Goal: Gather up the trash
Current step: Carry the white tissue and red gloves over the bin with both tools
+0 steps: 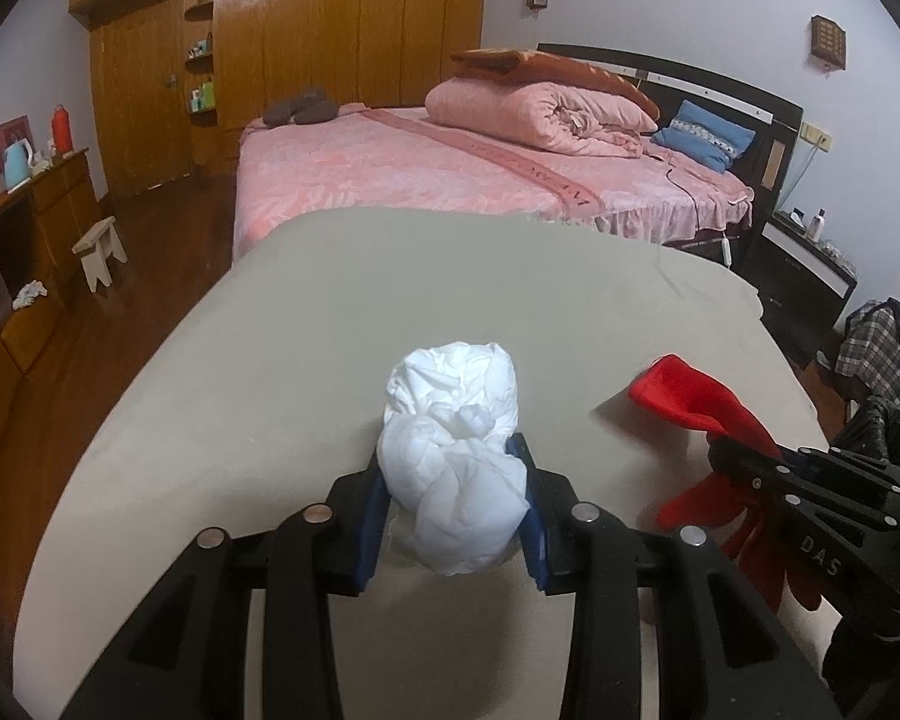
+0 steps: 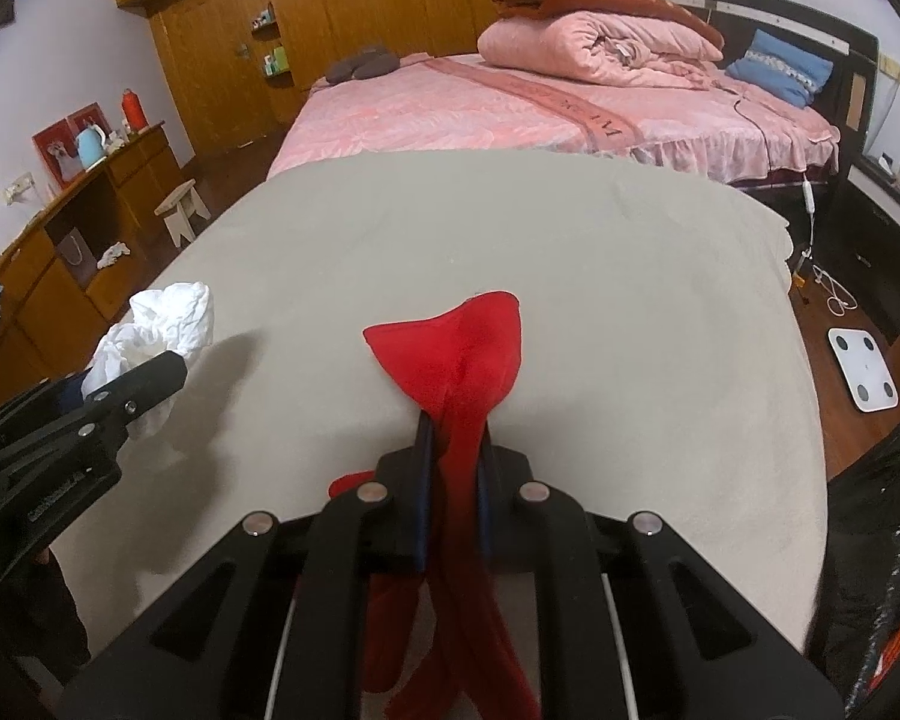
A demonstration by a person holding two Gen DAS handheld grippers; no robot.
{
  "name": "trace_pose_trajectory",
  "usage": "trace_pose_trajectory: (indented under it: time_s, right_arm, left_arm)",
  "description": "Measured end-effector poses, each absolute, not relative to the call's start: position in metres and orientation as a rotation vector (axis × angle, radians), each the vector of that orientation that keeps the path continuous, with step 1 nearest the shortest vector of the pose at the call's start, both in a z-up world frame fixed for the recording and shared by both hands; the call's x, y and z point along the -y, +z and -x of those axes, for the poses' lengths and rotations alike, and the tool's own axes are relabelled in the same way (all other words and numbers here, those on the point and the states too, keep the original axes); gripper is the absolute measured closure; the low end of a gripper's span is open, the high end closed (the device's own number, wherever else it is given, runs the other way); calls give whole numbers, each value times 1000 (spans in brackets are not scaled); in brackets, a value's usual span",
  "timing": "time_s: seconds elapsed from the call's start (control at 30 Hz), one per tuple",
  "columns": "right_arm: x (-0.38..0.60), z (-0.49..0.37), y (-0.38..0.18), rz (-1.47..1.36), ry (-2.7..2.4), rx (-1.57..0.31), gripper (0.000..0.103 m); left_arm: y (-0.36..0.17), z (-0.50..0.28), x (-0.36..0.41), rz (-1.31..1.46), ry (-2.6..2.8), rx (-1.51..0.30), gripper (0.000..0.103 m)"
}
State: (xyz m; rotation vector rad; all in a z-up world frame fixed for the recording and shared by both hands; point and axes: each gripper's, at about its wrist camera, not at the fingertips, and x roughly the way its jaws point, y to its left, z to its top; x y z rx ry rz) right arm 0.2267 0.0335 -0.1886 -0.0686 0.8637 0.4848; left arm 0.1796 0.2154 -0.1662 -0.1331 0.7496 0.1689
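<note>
A crumpled white tissue wad [image 1: 453, 456] is clamped between the blue pads of my left gripper [image 1: 453, 468], lifted a little above the beige table cover [image 1: 390, 312]. The same wad [image 2: 162, 324] shows at the left of the right wrist view, in the left gripper [image 2: 150, 384]. My right gripper [image 2: 453, 444] is shut on a red cloth [image 2: 468, 354], whose loose ends hang below the jaws. From the left wrist view the red cloth [image 1: 684, 396] sticks out of the right gripper [image 1: 744, 462] at the right.
Beyond the table stands a pink bed [image 1: 450, 168] with a rolled quilt [image 1: 540, 114] and a blue pillow [image 1: 705, 135]. A wooden sideboard [image 1: 24, 252] and a small stool [image 1: 99, 249] are at the left. A black bag [image 2: 876, 540] and a white scale [image 2: 864, 375] lie right.
</note>
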Motion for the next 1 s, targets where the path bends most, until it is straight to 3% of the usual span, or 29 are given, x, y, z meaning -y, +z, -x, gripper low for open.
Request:
trace_pose_trajectory:
  time_s: [1.0]
  right_arm:
    - [58, -171, -65, -29, 473, -653, 92]
  left_arm:
    - [-59, -139, -127, 79, 66, -592, 66]
